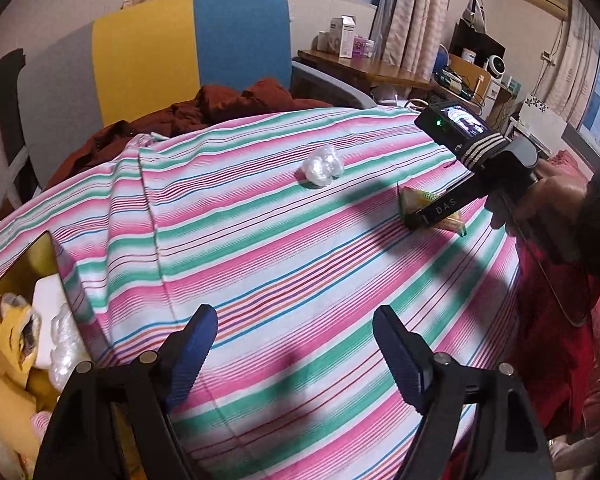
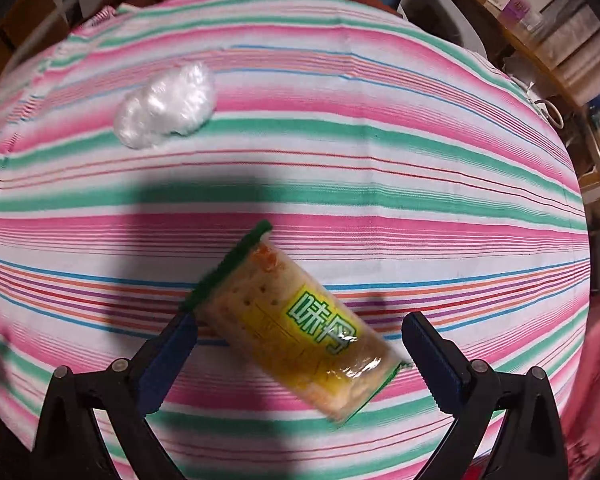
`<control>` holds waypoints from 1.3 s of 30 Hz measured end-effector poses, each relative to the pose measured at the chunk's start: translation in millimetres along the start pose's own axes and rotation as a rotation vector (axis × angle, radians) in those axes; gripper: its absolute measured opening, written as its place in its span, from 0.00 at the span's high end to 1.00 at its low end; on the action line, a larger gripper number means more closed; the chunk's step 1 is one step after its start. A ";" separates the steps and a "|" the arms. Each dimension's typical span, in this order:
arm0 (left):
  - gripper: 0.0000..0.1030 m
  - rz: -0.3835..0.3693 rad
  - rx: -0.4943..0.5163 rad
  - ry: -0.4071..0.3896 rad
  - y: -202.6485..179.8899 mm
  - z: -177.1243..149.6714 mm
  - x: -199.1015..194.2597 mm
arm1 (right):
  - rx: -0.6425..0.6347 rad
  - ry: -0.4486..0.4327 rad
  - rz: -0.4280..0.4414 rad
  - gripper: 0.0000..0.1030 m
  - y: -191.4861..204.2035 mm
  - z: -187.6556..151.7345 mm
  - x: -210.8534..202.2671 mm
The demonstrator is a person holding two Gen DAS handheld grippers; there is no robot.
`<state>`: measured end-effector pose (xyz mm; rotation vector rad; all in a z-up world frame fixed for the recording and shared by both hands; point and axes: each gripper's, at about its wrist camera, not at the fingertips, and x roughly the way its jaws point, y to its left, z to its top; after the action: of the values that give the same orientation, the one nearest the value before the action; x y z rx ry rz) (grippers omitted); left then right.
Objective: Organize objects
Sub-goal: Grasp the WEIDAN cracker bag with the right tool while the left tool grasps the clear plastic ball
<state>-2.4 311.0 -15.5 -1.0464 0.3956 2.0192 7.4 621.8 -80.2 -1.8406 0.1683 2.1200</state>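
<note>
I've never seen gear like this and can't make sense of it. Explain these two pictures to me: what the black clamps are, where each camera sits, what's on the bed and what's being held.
No robot here: a person holds a hand-squeezed gripper in each hand, with a fisheye camera on each looking along its jaws.

One picture looks out from the left gripper; its jaws are open and hold nothing. That view also shows the right hand holding the other tool.

The other picture looks out from the right gripper. Its jaws are open on either side of a yellow cracker packet and have not closed on it.

On the striped sheet also lies a crumpled ball of clear plastic. At the lower left is a box holding a yellow plush toy.
</note>
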 end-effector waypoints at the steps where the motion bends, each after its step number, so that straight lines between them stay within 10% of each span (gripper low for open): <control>1: 0.21 -0.003 0.003 0.003 -1.9 1.6 2.4 | 0.006 0.015 -0.010 0.00 -1.6 -1.2 4.1; 9: 0.21 -0.020 0.016 0.026 -8.9 8.1 19.4 | 0.127 0.006 0.120 0.44 -4.4 -17.3 -6.6; 39: 0.31 -0.121 -0.084 0.100 -13.2 139.2 148.4 | 0.327 -0.070 0.228 0.14 -17.3 -56.6 -13.8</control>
<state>-115.6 477.6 -47.1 -1.1975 0.2948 1.8953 67.8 618.8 -73.5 -1.6173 0.6934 2.1433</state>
